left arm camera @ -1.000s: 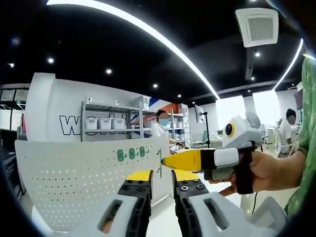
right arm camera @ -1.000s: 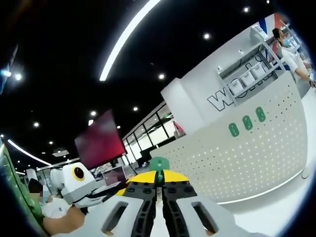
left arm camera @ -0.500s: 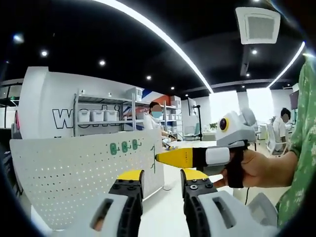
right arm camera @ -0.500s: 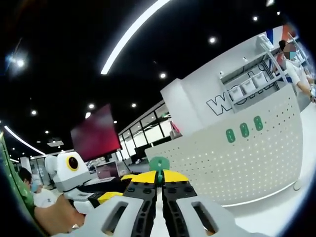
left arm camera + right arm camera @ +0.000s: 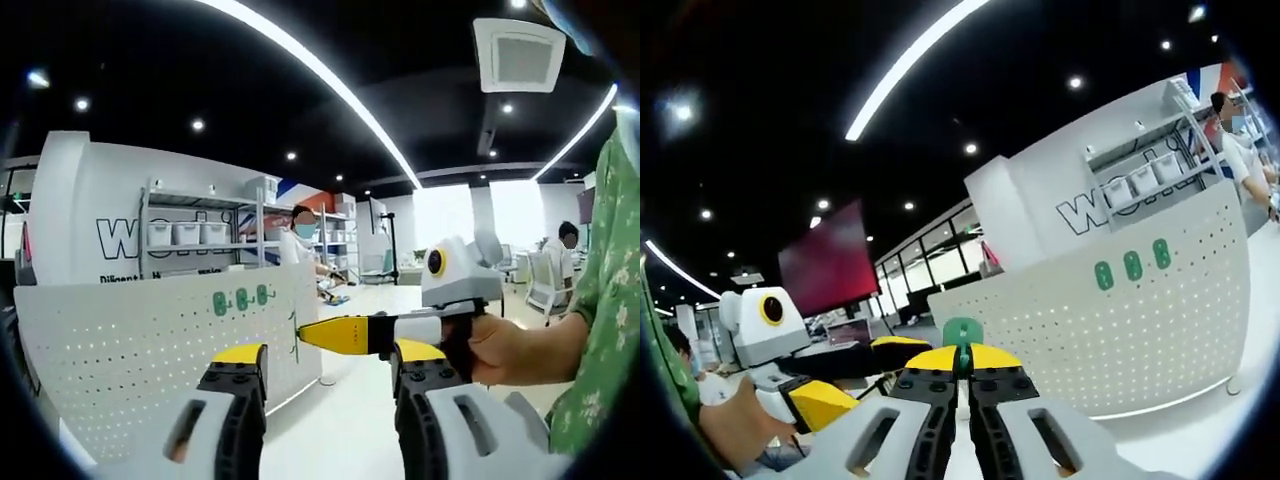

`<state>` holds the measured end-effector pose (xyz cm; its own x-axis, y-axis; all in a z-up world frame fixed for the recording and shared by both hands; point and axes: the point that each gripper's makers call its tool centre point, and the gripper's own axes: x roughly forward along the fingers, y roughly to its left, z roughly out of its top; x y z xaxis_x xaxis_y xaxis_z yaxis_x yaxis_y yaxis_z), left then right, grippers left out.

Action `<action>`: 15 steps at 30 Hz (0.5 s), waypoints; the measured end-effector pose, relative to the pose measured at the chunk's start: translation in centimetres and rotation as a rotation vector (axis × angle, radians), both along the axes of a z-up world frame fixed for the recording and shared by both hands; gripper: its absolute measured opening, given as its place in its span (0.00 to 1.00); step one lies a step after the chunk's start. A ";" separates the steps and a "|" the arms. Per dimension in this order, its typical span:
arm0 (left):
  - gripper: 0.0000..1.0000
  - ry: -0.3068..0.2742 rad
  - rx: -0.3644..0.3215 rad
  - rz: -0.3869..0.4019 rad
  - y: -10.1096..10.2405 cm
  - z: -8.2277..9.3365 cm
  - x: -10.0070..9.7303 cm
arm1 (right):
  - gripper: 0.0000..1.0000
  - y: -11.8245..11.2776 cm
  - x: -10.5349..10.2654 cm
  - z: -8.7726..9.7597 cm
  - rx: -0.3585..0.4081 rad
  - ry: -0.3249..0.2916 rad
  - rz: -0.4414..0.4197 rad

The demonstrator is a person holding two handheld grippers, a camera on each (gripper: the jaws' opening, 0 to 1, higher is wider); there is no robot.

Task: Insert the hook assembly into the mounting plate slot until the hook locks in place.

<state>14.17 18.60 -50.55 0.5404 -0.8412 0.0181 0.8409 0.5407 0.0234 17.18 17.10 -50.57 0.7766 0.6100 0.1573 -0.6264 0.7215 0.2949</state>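
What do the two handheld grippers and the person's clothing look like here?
Both the left gripper and the right gripper have pale grey bodies, black jaws studded with screws, and yellow tips. The right gripper's black handle sits in a hand. The sleeve is green and patterned.

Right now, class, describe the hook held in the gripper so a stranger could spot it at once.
Find the white pegboard. In front of it the right gripper is shut on a green hook. Three other green pieces are mounted on the board; this one is held off it.
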 end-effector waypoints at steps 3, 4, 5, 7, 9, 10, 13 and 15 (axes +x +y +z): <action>0.57 0.003 0.007 0.000 0.1 -0.1 0.0 | 0.01 0.0 0.1 0.0 -0.003 -0.001 0.000; 0.58 0.006 0.009 -0.001 0.1 -0.1 0.0 | 0.01 0.0 0.1 0.0 -0.004 -0.001 0.000; 0.60 0.012 0.011 -0.003 0.2 -0.2 -0.1 | 0.01 0.1 0.1 -0.1 -0.005 0.000 0.000; 0.62 0.017 0.010 -0.005 0.3 -0.2 -0.2 | 0.01 0.0 0.2 -0.2 -0.008 0.001 -0.002; 0.65 0.023 0.008 -0.012 0.4 -0.2 -0.3 | 0.01 0.0 0.3 -0.3 -0.015 0.002 -0.005; 0.68 0.034 0.004 -0.018 0.4 -0.2 -0.3 | 0.01 0.1 0.3 -0.3 -0.016 0.003 -0.005; 0.76 0.056 -0.001 -0.020 0.5 -0.3 -0.4 | 0.01 0.0 0.4 -0.4 -0.022 0.003 -0.010; 0.81 0.066 0.011 -0.002 0.6 -0.6 -0.2 | 0.01 0.0 0.5 -0.5 -0.023 0.003 -0.012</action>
<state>13.99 19.25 -51.12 0.5382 -0.8424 -0.0266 0.8420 0.5388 -0.0268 17.67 17.05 -51.03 0.7847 0.6037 0.1407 -0.6163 0.7359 0.2802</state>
